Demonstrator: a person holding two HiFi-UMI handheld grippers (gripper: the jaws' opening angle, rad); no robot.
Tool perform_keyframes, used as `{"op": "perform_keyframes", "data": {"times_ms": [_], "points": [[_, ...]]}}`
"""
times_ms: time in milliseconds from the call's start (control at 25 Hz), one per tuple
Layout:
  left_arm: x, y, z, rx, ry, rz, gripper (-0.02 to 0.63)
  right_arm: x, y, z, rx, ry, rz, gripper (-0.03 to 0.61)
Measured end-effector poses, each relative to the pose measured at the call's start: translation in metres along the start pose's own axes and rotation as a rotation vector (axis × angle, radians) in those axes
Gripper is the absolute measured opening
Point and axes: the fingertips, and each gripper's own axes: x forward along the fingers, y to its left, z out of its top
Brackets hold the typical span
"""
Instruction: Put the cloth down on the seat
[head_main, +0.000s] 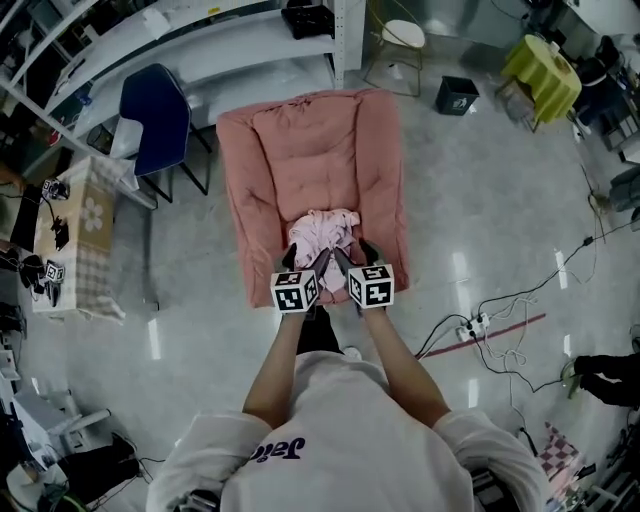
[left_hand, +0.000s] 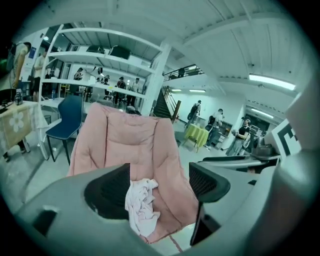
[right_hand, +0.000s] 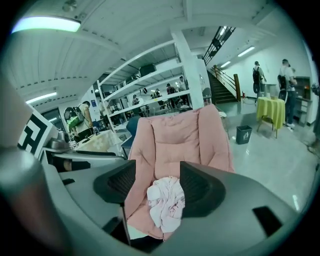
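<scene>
A crumpled pale pink cloth (head_main: 322, 232) lies on the front of the seat of a pink padded chair (head_main: 310, 150). My left gripper (head_main: 300, 262) and right gripper (head_main: 355, 260) hover side by side just short of the cloth, over the seat's front edge. In the left gripper view the jaws stand wide apart around the left gripper (left_hand: 159, 187), and the cloth (left_hand: 141, 202) shows beyond them near the left jaw, resting on the chair (left_hand: 130, 140). The right gripper (right_hand: 157, 187) is open too, with the cloth (right_hand: 165, 202) lying on the seat (right_hand: 180, 135) past its jaws. Neither gripper holds anything.
A blue chair (head_main: 155, 120) and a table with a checked cover (head_main: 80, 235) stand left of the pink chair. White shelving (head_main: 200, 40) runs behind. A stool (head_main: 400, 45), a black bin (head_main: 457, 95) and a yellow-green table (head_main: 545, 70) are at the back right. Cables and a power strip (head_main: 470, 325) lie on the floor to the right.
</scene>
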Motion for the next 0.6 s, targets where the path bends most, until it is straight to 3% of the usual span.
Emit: {"op": "perform_keyframes", "data": {"times_ms": [600], "points": [[-0.103, -0.062, 0.127, 0.136, -0.364, 0.034, 0.364, -0.096, 0.033, 0.124, -0.17, -0.33, 0.022, 0.186]]}}
